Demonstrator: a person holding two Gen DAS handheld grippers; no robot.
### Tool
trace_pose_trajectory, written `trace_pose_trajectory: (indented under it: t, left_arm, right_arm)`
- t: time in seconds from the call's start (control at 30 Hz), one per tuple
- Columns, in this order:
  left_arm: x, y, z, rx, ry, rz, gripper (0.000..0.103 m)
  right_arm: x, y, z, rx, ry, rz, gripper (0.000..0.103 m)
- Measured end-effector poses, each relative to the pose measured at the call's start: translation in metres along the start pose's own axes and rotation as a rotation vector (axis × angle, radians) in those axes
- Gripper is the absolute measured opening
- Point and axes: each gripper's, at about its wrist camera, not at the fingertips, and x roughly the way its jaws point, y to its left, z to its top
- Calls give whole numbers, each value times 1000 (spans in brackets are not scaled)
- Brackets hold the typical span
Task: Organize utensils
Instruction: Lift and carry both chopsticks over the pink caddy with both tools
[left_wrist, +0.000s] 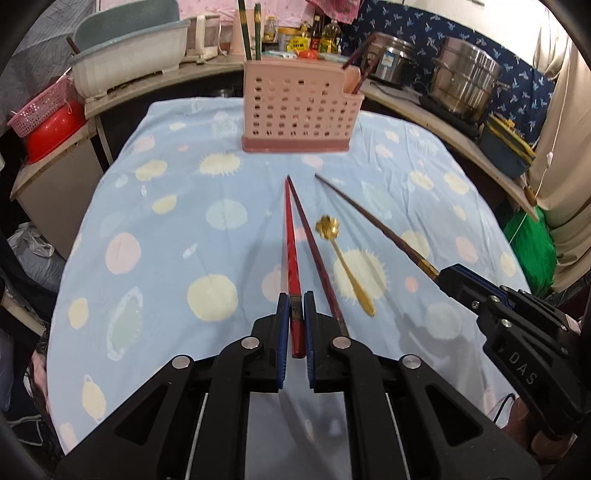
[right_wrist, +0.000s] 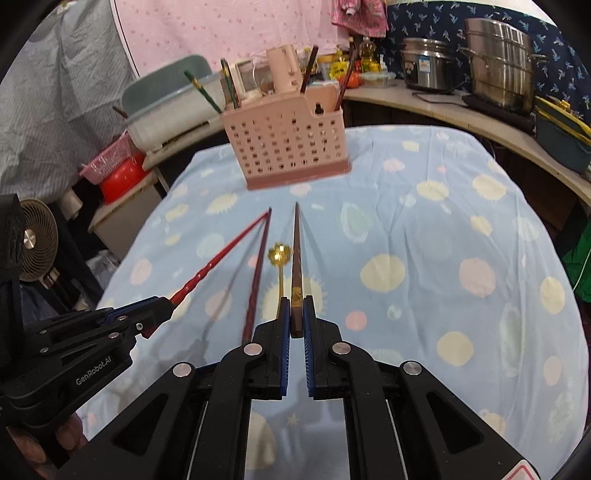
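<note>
Red chopstick (left_wrist: 293, 273) clamped by L tool (left_wrist: 295, 314), brown chopstick (right_wrist: 296, 266) by R tool (right_wrist: 295, 317); spoon (left_wrist: 347, 266), dark chopstick (left_wrist: 317, 258) left on desk, caddy (left_wrist: 295, 114) far.

Before the pink perforated holder (left_wrist: 299, 110), a red chopstick (left_wrist: 291, 243), gold spoon (left_wrist: 345, 258) and pastel-dotted blue cloth (left_wrist: 166, 206) are seen.

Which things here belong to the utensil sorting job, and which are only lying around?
Job: red chopstick in left gripper; brown chopstick in right gripper; dark red chopstick; gold spoon; pink holder.

Bystanders: steel pots, basin, oil bottles.
</note>
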Motion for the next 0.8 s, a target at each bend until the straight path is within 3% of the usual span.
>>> trace_pose_trajectory:
  t: [0.37, 0.73, 0.8]
  left_arm:
    - [-46, -2, 60, 18, -154, 14, 7]
    - [-71, -11, 134, 40, -263, 22, 7]
    - [-76, -13, 146, 43, -281, 19, 7]
  right_arm:
    - [-50, 0, 64, 20, -144, 21, 7]
    - [-66, 1, 122, 7, -223, 18, 6]
    - [-69, 0, 135, 11, -240, 29, 1]
